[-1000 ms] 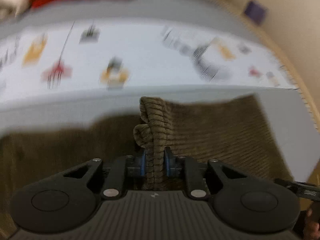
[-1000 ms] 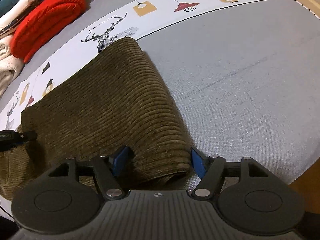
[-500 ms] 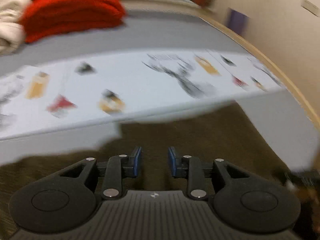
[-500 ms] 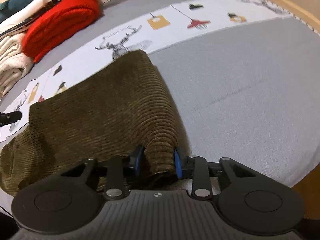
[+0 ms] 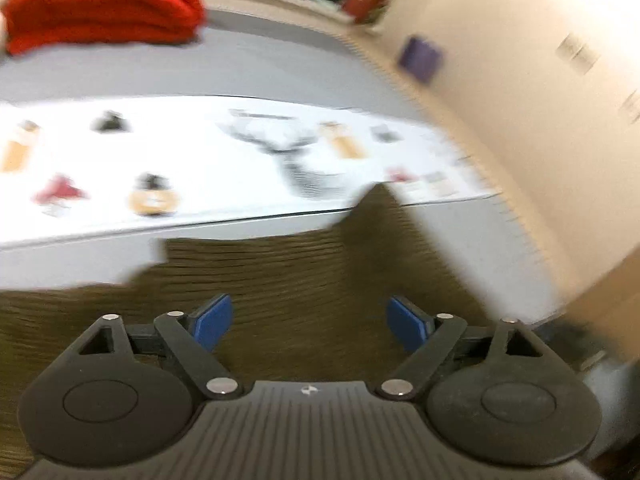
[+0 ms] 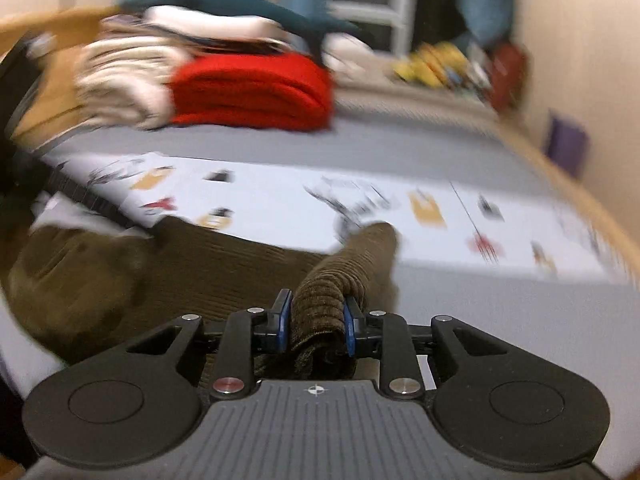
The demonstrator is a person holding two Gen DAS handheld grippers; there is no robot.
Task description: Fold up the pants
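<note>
Olive-brown corduroy pants (image 5: 304,272) lie spread on the grey bed cover (image 5: 240,68), just under my left gripper (image 5: 308,316). Its jaws are opening and stand wide apart, with nothing pinched between the blue pads (image 5: 212,320); the cloth lies flat below them. In the right wrist view, my right gripper (image 6: 316,312) is closing, its pads pressed on a bunched fold of the pants (image 6: 352,256), which it holds lifted off the bed. The rest of the pants (image 6: 180,268) trails off to the left.
A white printed band (image 5: 200,152) crosses the bed behind the pants. A folded red garment (image 6: 252,92) and a pile of pale and teal clothes (image 6: 120,72) sit at the far side. A beige wall (image 5: 520,80) and the wooden bed edge (image 6: 580,196) are on the right.
My left gripper let go of the corduroy fold, opened wide and rose a little. My right gripper closed on the pants' edge, then lifted and rolled with it.
</note>
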